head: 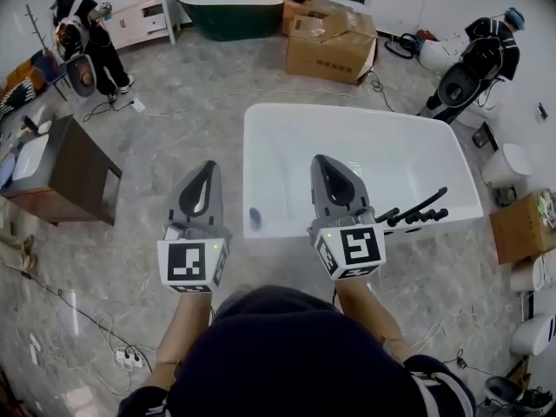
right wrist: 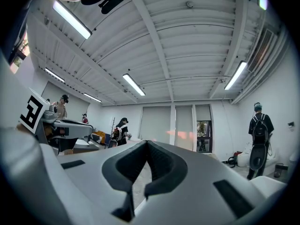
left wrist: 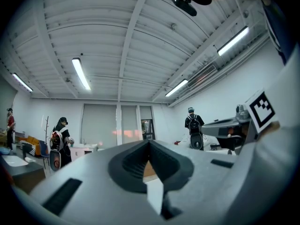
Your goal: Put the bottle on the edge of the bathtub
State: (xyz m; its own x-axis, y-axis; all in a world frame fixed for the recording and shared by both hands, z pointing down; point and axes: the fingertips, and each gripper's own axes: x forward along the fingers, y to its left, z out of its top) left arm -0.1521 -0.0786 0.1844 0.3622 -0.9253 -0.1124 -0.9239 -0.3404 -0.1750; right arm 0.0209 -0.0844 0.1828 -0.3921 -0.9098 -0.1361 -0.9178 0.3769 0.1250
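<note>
The white bathtub (head: 261, 124) fills the middle of the head view. A small dark bottle (head: 254, 218) stands at its near left corner, on or just inside the rim; I cannot tell which. Between the two raised grippers it sits lower down, apart from both. My left gripper (head: 209, 165) is held over the floor just left of the tub, shut and empty. My right gripper (head: 318, 159) hovers over the tub's near side, also shut and empty. In the gripper views the left gripper (left wrist: 149, 142) and right gripper (right wrist: 146, 142) point level across the room, tips together.
A black faucet (head: 417, 208) sits on the tub's near right rim. A dark wooden cabinet (head: 74, 176) stands at the left, cardboard boxes (head: 330, 46) and a dark green tub (head: 228, 14) at the back. Toilets (head: 506, 165) line the right wall. Cables (head: 95, 320) lie on the floor. Two people stand far off.
</note>
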